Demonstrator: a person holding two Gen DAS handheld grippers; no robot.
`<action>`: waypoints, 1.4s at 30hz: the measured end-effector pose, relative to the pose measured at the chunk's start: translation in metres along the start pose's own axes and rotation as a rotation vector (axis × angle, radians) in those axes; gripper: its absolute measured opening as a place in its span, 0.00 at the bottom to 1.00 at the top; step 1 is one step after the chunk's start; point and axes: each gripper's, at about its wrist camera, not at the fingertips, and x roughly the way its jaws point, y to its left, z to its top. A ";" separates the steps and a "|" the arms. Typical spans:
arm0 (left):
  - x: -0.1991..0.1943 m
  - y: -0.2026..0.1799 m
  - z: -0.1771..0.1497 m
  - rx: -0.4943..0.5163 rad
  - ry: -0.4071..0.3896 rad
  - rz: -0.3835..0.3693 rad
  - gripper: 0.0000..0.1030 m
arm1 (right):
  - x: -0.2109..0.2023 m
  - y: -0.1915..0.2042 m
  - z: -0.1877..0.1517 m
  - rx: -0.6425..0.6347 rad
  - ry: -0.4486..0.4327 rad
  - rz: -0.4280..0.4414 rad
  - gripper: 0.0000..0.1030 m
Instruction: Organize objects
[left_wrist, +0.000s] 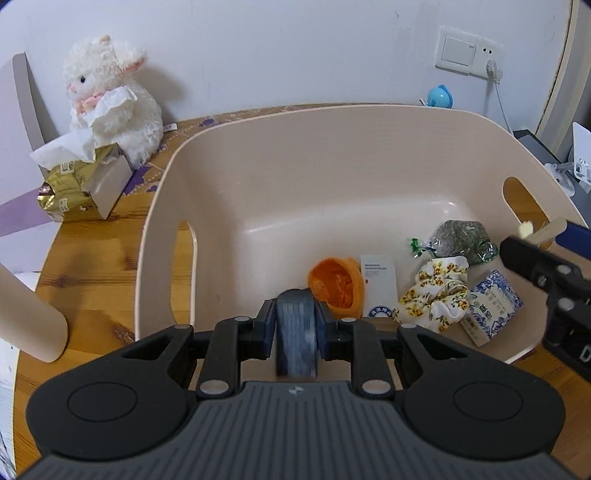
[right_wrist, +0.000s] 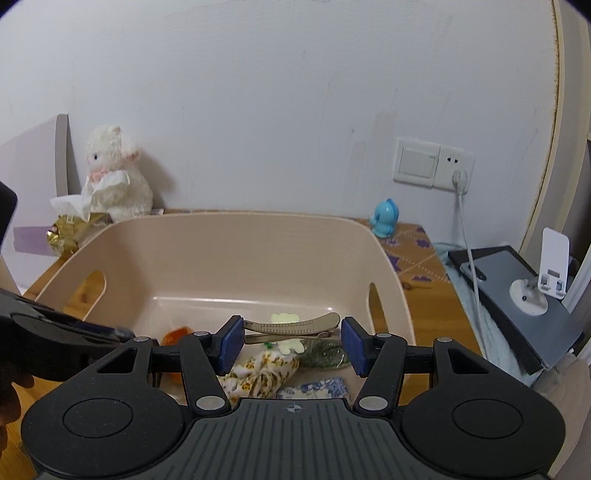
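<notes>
My left gripper (left_wrist: 296, 326) is shut on a blue-grey roll (left_wrist: 296, 343), held upright just over the near rim of a beige plastic basket (left_wrist: 258, 122). On the basket's floor lie an orange pouch (left_wrist: 338, 282), a white card (left_wrist: 380, 286), a floral scrunchie (left_wrist: 436, 295), a bag of green dried leaves (left_wrist: 461, 240) and a blue-and-white box (left_wrist: 493, 304). My right gripper (right_wrist: 291, 339) holds a tan hair clip (right_wrist: 295, 325) with a pale yellow flower crosswise between its blue pads, above the basket's right part and over the scrunchie (right_wrist: 262, 373).
A white plush rabbit (left_wrist: 110, 96) and a gold tissue pack (left_wrist: 70, 188) sit at the back left of the wooden table (left_wrist: 92, 266). A beige cylinder (left_wrist: 26, 317) lies at the left. At the right are a blue toy (right_wrist: 386, 218), a wall socket with cable (right_wrist: 458, 177) and a dark device with a white stand (right_wrist: 517, 295).
</notes>
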 end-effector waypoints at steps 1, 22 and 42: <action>-0.001 0.000 0.000 0.003 -0.002 0.003 0.27 | 0.000 0.000 0.000 0.001 0.003 -0.001 0.61; -0.076 0.008 -0.013 -0.023 -0.152 0.003 0.85 | -0.073 -0.004 0.002 0.030 -0.090 -0.021 0.94; -0.150 0.021 -0.072 -0.047 -0.227 0.008 0.85 | -0.139 0.015 -0.027 0.021 -0.123 -0.012 0.99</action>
